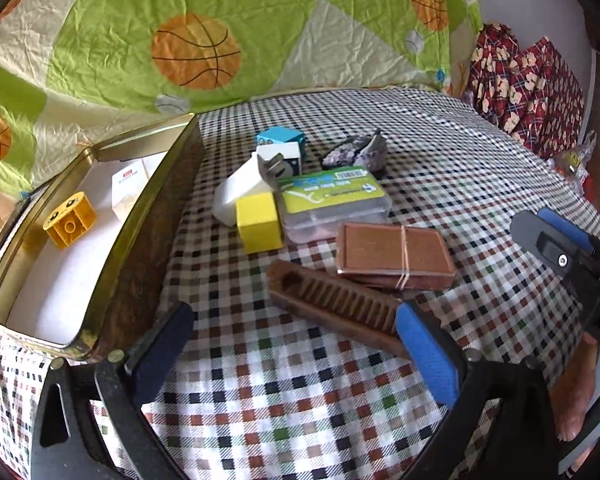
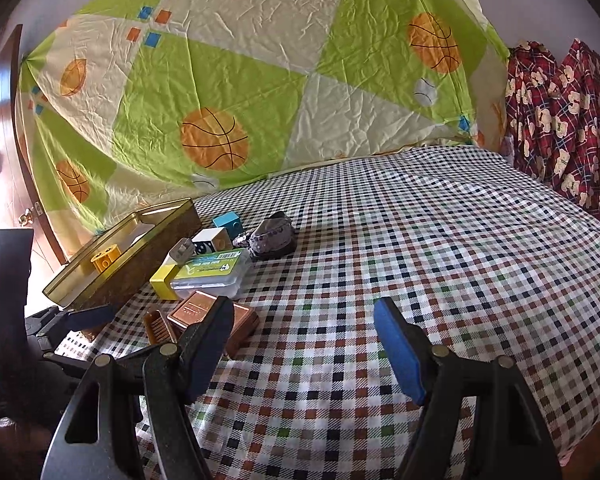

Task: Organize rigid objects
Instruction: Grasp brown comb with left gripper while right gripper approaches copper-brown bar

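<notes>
Left wrist view: the left gripper (image 1: 296, 344) tilts downward, jaws spread wide with nothing between them. The brown comb (image 1: 332, 304) lies just ahead of the jaws, its near end behind the right pad. Beyond it lie a copper case (image 1: 394, 256), a yellow block (image 1: 258, 222) and a clear box (image 1: 336, 204). The tin (image 1: 148, 248) sits left of the jaws on the checked cloth (image 1: 480, 184).

Right wrist view: the right gripper (image 2: 304, 348) hovers with jaws apart, empty. The objects lie ahead-left; the copper case is partly hidden behind the left finger. A basketball-print sheet (image 2: 260, 80) hangs behind.
</notes>
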### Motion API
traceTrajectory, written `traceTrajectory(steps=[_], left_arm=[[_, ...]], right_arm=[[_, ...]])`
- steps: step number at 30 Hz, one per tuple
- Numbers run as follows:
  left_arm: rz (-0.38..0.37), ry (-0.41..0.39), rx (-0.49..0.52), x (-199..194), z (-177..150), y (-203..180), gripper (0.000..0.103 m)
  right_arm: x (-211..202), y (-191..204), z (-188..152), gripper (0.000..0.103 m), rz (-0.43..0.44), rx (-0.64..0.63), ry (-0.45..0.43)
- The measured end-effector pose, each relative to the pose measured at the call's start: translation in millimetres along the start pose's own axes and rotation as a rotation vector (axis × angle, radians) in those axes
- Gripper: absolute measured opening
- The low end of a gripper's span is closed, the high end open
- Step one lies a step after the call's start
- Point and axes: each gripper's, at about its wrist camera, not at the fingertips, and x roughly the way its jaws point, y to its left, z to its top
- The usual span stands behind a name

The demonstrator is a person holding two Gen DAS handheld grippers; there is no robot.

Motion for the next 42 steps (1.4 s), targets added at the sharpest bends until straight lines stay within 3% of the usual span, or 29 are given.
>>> traceTrajectory(steps=[5, 9, 14, 21, 27, 36, 42], left_arm=[[-0.042, 0.016, -0.074, 1.4, -2.1, 9.5, 0.102], [-0.056, 0.012, -0.021, 1.1, -0.6, -13.4, 0.102], [-0.006, 0.042, 0.058, 9.1, 2.1, -31.6, 0.102], [-0.020, 0.088, -0.038, 12.8, -5.0, 3.0, 0.102], [-0.037, 0.078, -0.093, 9.5, -6.8, 25.2, 0.102], [-0.032, 0.061, -0.014, 12.2, -2.1, 20.1, 0.079], [-0.075, 0.046, 0.018, 14.3, 1.1, 17.3, 0.063]], right_arm=[[1.1, 3.3, -0.1, 0.074, -0.001, 0.001, -0.009], [1.1, 3.5, 1.3, 0.074, -0.004, 0.000, -0.011], [1.2, 0.9, 1.9, 0.074, -0.004, 0.007, -0.014], [2.6, 4.6, 3.2, 0.074, -0.001, -0.008, -0.008], [8.7, 19.4, 6.7, 0.074, 0.014, -0.065, 0.006], [35.2, 50.8, 18.0, 0.074, 0.036, -0.204, 0.077], [56.0, 65.4, 20.2, 0.074, 0.043, -0.271, 0.154]])
